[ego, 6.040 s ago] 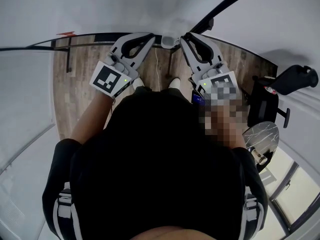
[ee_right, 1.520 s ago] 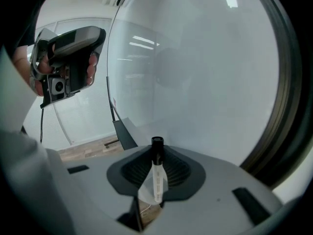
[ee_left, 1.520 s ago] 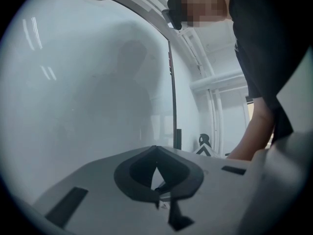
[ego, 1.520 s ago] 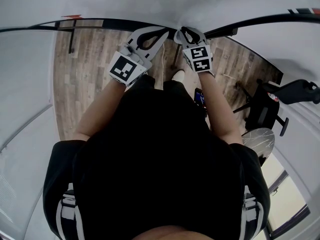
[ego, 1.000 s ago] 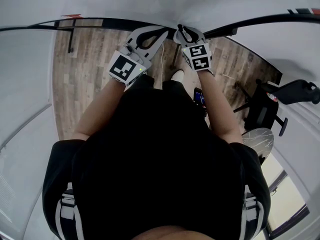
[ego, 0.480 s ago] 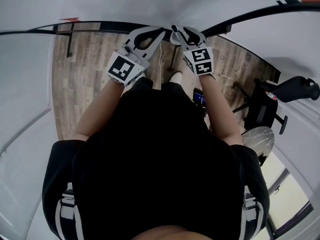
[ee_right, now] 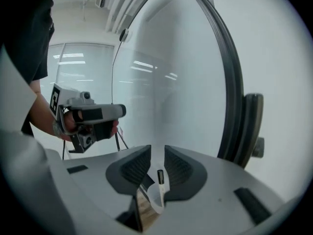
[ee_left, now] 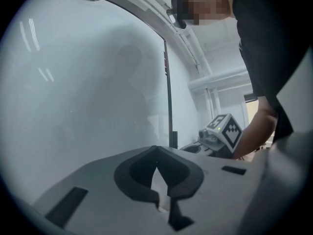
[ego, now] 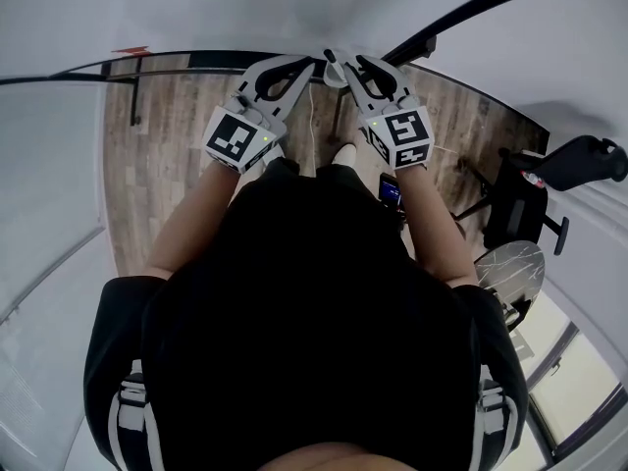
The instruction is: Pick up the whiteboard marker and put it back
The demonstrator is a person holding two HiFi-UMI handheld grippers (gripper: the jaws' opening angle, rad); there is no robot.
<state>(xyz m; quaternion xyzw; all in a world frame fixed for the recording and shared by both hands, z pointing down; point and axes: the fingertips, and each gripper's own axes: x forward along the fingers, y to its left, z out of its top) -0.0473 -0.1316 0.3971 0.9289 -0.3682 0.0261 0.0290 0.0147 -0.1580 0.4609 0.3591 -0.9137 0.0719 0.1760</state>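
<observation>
In the right gripper view a white whiteboard marker (ee_right: 159,189) with a dark end stands between the jaws of my right gripper (ee_right: 157,152), which is shut on it. The gripper is raised in front of the whiteboard (ee_right: 186,82), next to its black frame (ee_right: 235,97). In the head view my right gripper (ego: 339,60) and left gripper (ego: 312,65) are side by side, tips close together at the board. My left gripper (ee_left: 156,149) is level, its jaw tips touching with nothing between them. The right gripper's marker cube (ee_left: 225,130) shows beside it.
The whiteboard (ee_left: 88,82) fills the space ahead of both grippers. Below lie a wooden floor (ego: 147,165), the board's stand legs (ego: 339,116) and my shoes (ego: 343,153). A black chair (ego: 520,209) and a round stool (ego: 510,263) stand at the right.
My right gripper has risen with the marker and tilted more level, closer to the board. The left gripper has stayed where it was.
</observation>
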